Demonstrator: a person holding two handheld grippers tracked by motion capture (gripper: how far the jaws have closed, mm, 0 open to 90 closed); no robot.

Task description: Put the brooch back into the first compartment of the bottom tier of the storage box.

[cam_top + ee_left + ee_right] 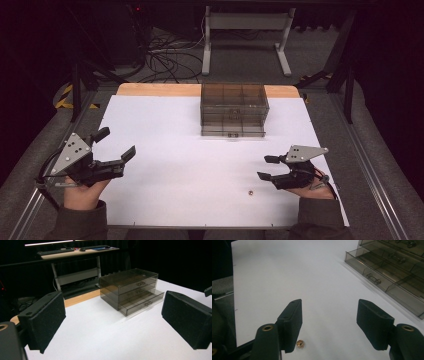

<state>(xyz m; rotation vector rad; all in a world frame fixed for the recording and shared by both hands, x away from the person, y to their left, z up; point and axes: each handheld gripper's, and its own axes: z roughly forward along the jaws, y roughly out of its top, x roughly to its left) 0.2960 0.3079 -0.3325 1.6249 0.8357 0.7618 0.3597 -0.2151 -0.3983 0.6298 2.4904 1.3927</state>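
Writing: no readable labels or brand marks on anything. Right gripper (266, 168) about half open, nothing between the jaws, touching nothing; small gold bead (299, 343) lies on the white table sheet (190, 165) just beside its left jaw, at 7 o'clock from the gripper in the high view. Left gripper (117, 145) wide open, empty. Smoky clear drawer box (233, 109) at 12 o'clock, bottom drawer pulled out.

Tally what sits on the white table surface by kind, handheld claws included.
Smoky clear drawer organizer: 1
Small gold bead-like piece: 1
Handheld claws, left claw and right claw: 2
Total: 4
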